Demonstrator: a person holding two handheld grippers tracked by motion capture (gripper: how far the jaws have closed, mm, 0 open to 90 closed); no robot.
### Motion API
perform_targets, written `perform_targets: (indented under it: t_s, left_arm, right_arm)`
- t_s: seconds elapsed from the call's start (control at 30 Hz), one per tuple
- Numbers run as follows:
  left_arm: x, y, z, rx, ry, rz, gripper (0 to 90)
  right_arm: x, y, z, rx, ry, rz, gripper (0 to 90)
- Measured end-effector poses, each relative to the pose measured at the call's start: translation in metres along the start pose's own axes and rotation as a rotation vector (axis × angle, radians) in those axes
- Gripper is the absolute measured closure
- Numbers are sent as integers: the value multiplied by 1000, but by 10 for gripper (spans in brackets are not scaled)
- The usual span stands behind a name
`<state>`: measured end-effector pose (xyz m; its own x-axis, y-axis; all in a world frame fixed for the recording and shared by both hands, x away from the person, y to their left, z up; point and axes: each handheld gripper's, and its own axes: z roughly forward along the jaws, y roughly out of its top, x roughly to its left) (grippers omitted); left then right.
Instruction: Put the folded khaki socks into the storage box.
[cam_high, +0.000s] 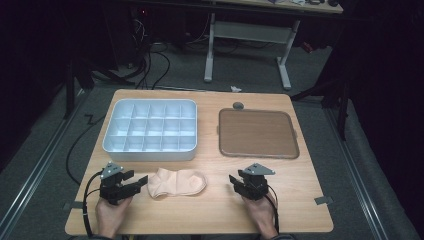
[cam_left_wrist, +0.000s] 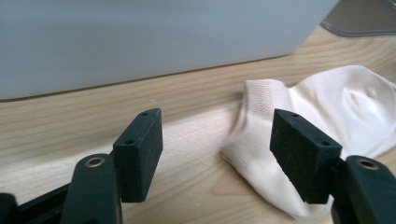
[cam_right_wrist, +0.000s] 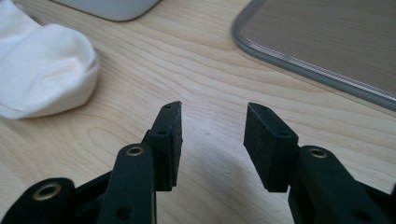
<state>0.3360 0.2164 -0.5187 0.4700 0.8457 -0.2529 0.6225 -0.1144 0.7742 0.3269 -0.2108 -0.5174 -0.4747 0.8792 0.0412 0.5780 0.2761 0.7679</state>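
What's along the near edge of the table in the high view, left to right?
Left gripper → sock → right gripper. Both grippers have open jaws with nothing between them. Behind that row sit the compartment box on the left and the brown tray on the right.

Desk (cam_high: 210, 210): light wood-grain top, rounded corners, standing on grey floor (cam_high: 45, 150).

Items lying directly on desk:
- White compartment box (cam_high: 150, 129), far left; 3 rows of open cells.
- Brown tray (cam_high: 257, 133) with clear rim, far right, level with box, well apart from it.
- Pale sock (cam_high: 177, 182), near edge, left of centre, just in front of box, flat and crumpled.
- Small grey round fitting (cam_high: 238, 105) at far edge, just behind tray.
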Motion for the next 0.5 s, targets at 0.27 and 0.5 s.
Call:
perform_targets:
  t_s: [0.27, 0.5]
  left_arm:
    - [-12, -2, 3, 24, -16, 9, 352]
    - [-23, -5, 12, 45, -16, 15, 344]
  right_arm:
    - [16, 3, 0, -5, 50, -10, 598]
    - [29, 6, 3, -3, 93, -30, 597]
